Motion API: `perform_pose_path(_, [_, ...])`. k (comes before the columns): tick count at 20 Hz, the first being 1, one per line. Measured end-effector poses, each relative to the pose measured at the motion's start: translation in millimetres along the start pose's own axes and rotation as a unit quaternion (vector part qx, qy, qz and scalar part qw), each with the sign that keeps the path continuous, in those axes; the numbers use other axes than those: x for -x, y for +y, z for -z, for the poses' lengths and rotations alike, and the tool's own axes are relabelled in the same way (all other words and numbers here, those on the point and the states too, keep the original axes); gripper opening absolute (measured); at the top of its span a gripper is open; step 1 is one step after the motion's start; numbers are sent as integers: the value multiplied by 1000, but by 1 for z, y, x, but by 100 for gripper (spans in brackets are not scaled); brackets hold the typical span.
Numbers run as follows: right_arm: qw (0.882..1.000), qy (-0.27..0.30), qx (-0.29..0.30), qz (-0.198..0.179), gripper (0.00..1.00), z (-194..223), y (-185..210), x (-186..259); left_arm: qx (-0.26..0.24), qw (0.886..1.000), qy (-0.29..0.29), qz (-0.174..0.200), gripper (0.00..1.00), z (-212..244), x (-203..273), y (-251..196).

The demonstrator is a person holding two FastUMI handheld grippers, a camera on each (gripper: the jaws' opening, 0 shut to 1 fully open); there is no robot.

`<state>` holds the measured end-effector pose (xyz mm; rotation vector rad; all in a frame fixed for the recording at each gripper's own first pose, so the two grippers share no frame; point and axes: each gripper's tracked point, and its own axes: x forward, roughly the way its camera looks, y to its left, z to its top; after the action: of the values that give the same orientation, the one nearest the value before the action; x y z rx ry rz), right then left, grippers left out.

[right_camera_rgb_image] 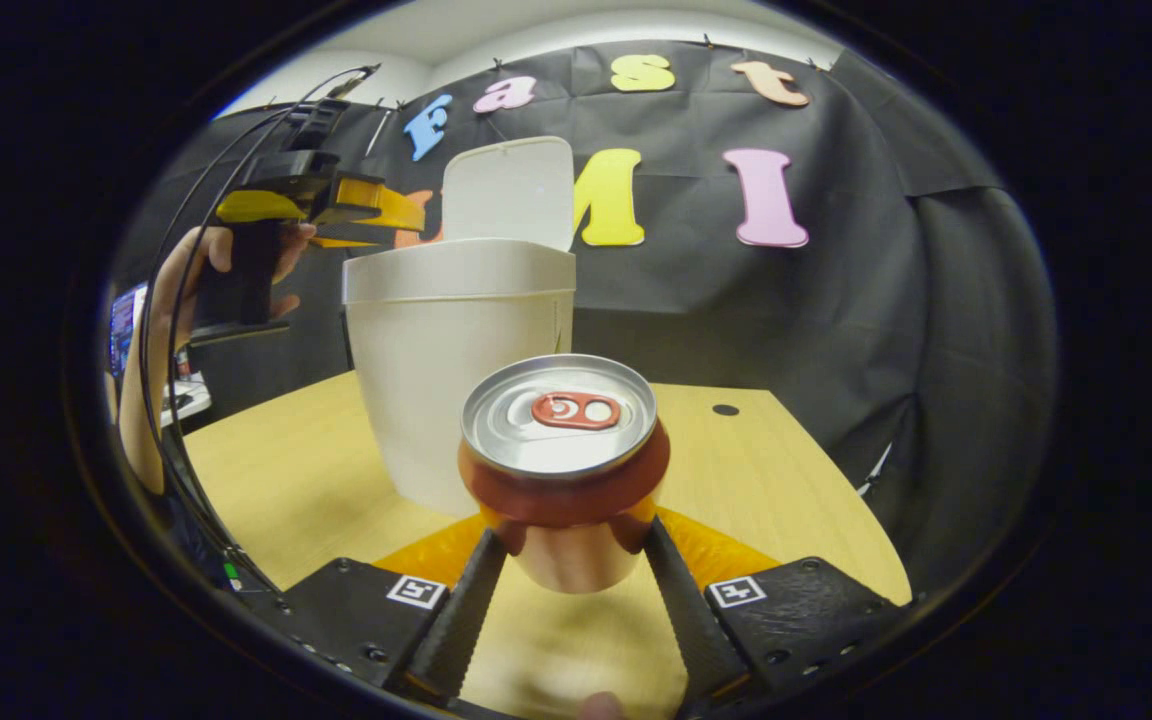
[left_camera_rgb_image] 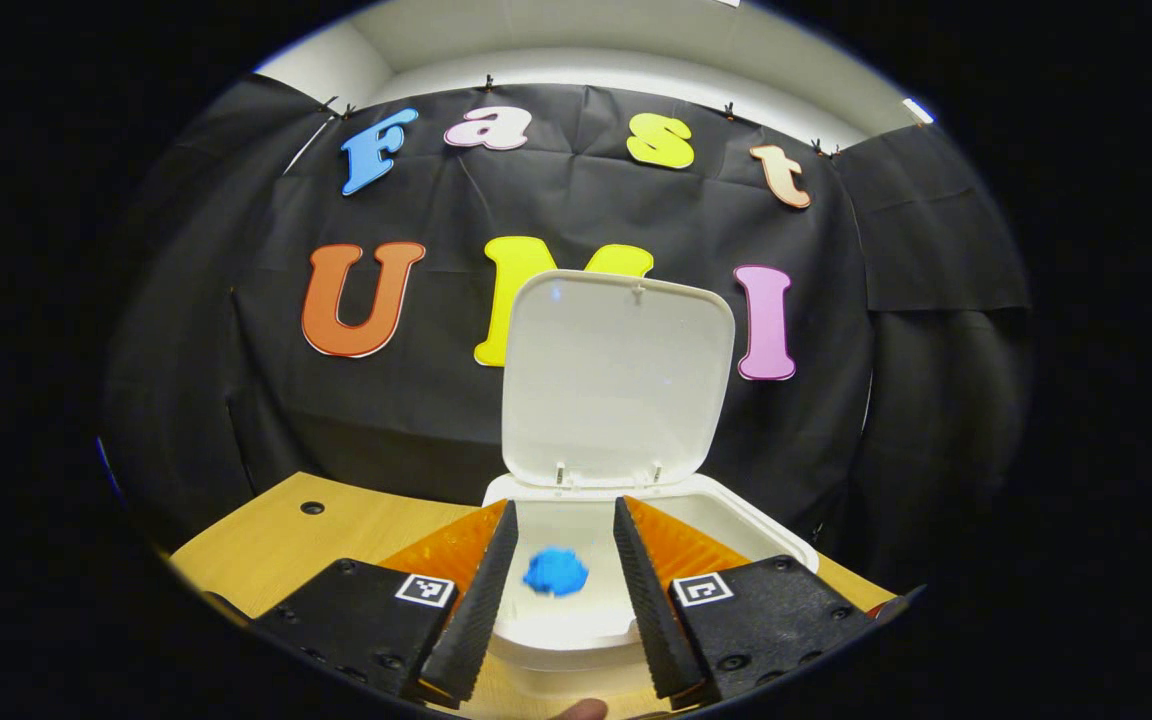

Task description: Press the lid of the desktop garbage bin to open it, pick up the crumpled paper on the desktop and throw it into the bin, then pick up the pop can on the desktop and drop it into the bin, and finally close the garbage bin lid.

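Observation:
The white desktop bin [left_camera_rgb_image: 761, 522] stands with its lid [left_camera_rgb_image: 616, 370] raised upright. My left gripper [left_camera_rgb_image: 566, 503] hovers open over the bin's mouth, and a blue crumpled paper [left_camera_rgb_image: 555, 572], slightly blurred, shows down inside the bin between the spread fingers. In the right gripper view the bin [right_camera_rgb_image: 436, 380] stands on the wooden table with its lid [right_camera_rgb_image: 511, 190] up, and the left gripper [right_camera_rgb_image: 336, 212], held by a hand, hangs above the bin's left rim. My right gripper [right_camera_rgb_image: 574, 535] is shut on an upright red pop can [right_camera_rgb_image: 561, 455] in front of the bin.
The wooden table [right_camera_rgb_image: 766, 470] has a small round hole [right_camera_rgb_image: 725, 410] at the back right and another hole [left_camera_rgb_image: 312, 508] at the left. Cables hang from the left gripper along a person's forearm [right_camera_rgb_image: 141, 400]. Black cloth walls stand close behind the table.

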<state>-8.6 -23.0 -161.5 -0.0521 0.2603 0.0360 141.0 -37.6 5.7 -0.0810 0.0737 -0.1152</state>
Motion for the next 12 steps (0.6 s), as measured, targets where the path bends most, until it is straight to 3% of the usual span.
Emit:
perform_pose_path(2, [1000, 0, -1, 0, 80, -1, -1, 0, 1, 1000, -4, -1, 77, -1, 2, 1])
perform_pose_path(3, [1000, -2, -2, 0, 80, -3, -2, 0, 2, 1000, -6, -3, 92, -4, 4, 3])
perform_pose_path(4, [1000, -4, -2, -1, 80, -6, -2, 0, 2, 1000, -9, -5, 98, -5, 7, 3])
perform_pose_path(12, [998, -58, 31, -6, 80, -77, -1, 1, 7, 1000, -18, -16, 99, -8, 30, 15])
